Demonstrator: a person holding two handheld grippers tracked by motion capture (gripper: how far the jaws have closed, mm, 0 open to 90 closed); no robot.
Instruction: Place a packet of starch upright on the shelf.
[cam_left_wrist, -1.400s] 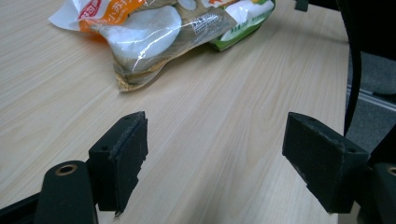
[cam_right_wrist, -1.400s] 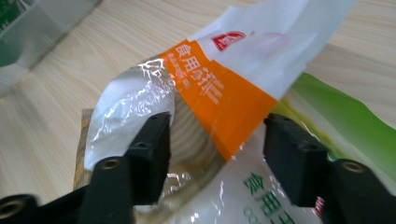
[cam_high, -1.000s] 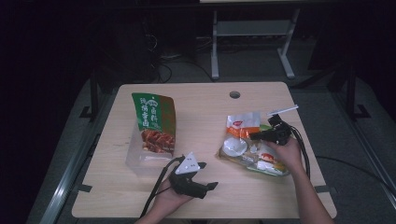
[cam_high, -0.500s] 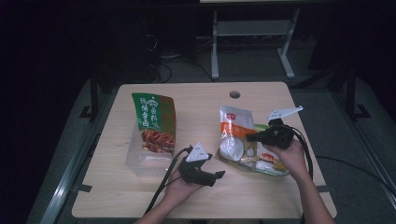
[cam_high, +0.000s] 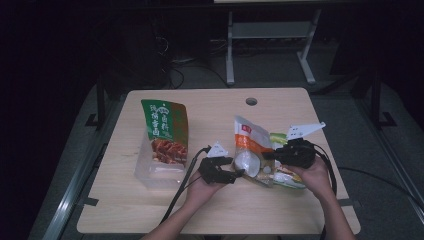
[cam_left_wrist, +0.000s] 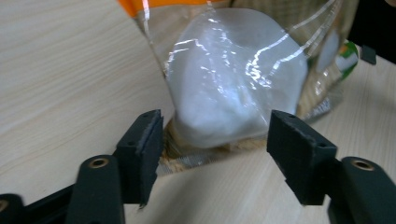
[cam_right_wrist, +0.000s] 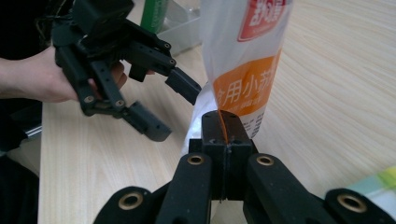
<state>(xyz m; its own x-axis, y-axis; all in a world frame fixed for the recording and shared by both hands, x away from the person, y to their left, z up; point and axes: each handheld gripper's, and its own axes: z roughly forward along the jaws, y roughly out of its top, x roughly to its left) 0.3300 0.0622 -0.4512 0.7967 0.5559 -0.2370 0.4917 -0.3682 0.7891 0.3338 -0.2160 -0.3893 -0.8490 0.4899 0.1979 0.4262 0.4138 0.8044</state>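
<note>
Right gripper (cam_right_wrist: 224, 135) pinching bag (cam_high: 250, 147) edge | left gripper (cam_left_wrist: 215, 140) closing, unclamped, around lump (cam_left_wrist: 236, 81) | soft, slippery film, gripping seam.

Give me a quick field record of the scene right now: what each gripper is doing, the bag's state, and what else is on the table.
right gripper: shut on the edge of the orange-and-white bag, holding it upright
left gripper: open, jaws have just been closing, either side of the bag's bulging lower end, pads not yet pressing
bag contents: white powder behind a clear window
under the bag: another packet, lying flat
green bag: leaning in a clear tub at the table's left
table: light wood
</note>
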